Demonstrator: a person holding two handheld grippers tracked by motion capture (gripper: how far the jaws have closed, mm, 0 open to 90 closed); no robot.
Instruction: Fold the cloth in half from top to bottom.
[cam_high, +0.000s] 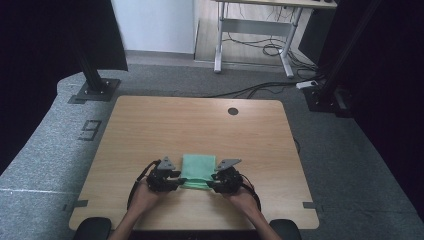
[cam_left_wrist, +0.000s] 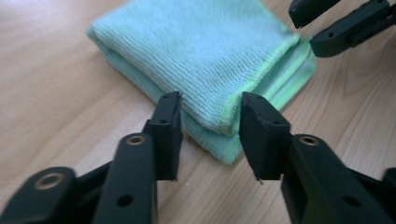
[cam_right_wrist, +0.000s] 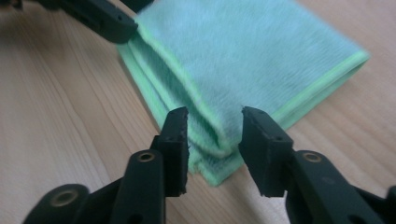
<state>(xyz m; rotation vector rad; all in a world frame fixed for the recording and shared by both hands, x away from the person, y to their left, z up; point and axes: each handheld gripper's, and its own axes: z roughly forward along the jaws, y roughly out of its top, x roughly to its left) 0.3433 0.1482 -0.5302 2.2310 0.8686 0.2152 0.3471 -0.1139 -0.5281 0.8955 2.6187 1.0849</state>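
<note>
A folded light-green cloth (cam_high: 198, 170) lies on the wooden table (cam_high: 200, 125) near its front edge. My left gripper (cam_high: 177, 184) sits at the cloth's near left corner and my right gripper (cam_high: 209, 185) at its near right corner. In the left gripper view the cloth (cam_left_wrist: 201, 56) has its near corner between the open jaws of the left gripper (cam_left_wrist: 210, 123), not pinched. In the right gripper view the cloth (cam_right_wrist: 252, 60) likewise has a corner between the open jaws of the right gripper (cam_right_wrist: 214, 135). Each gripper view also shows the other gripper's black jaws at its top edge.
A dark round hole (cam_high: 233, 111) marks the table's far side. Black stand bases (cam_high: 95, 90) sit on the grey floor at the far left and far right (cam_high: 325, 97). A desk frame with cables (cam_high: 255, 45) stands farther back.
</note>
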